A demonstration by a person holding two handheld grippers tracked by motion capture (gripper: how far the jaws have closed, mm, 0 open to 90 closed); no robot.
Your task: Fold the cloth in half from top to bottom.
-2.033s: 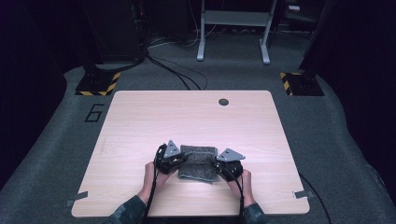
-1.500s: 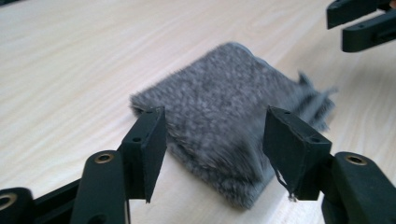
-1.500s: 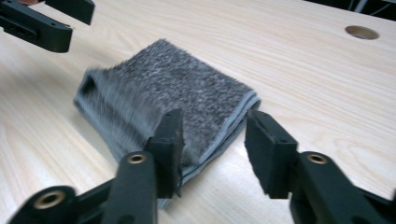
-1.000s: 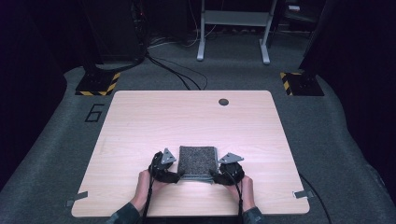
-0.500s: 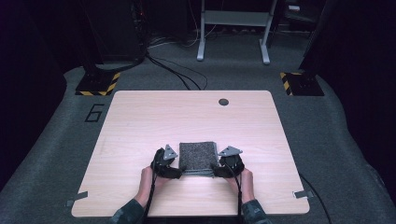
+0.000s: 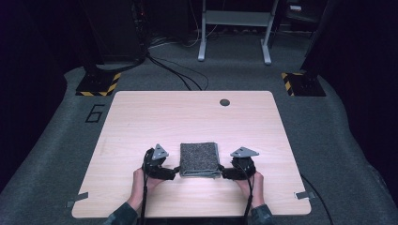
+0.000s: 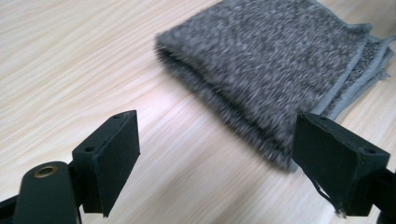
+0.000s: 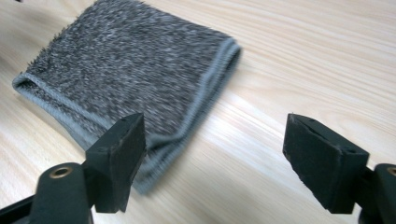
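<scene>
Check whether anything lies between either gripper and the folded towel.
Nothing visible does. The left gripper and right gripper sit open at the near corners of the towel, with bare table beside their jaws.

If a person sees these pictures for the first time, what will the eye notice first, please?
First, the folded grey towel lying flat near the front edge of the pale wooden table. Next, the two black grippers beside it, the left gripper at its left side and the right gripper at its right side, both with jaws wide open and holding nothing. Around the table the room is dark.
</scene>
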